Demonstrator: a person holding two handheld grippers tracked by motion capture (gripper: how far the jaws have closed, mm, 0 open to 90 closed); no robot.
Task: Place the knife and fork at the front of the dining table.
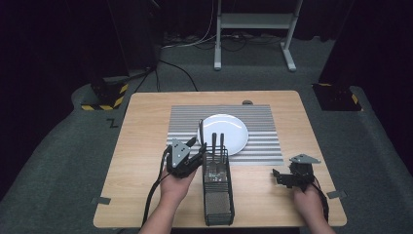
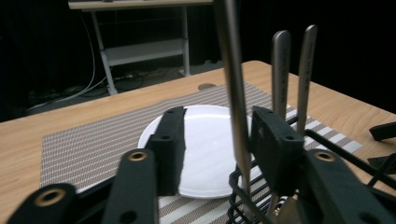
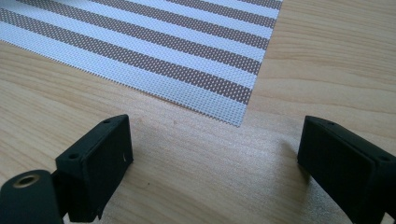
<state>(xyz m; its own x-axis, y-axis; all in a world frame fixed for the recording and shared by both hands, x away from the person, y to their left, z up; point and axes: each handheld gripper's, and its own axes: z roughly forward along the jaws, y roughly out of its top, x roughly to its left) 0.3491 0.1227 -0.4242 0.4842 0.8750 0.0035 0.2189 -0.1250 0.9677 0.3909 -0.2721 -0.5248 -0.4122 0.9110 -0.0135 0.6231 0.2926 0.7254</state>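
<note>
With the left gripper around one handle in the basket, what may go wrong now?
The left gripper has a gap beside the utensil handle, so the handle may slip or tilt. Two other handles stand close and may be knocked. Lifting could drag the wire basket toward the white plate.

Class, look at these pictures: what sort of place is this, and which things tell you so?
Probably a lab or studio set up for recording table-setting, not a home. A lone wooden table stands on grey carpet against dark surroundings, cables trail across the floor, and a person's hand works a gripper over a cutlery basket.
</note>
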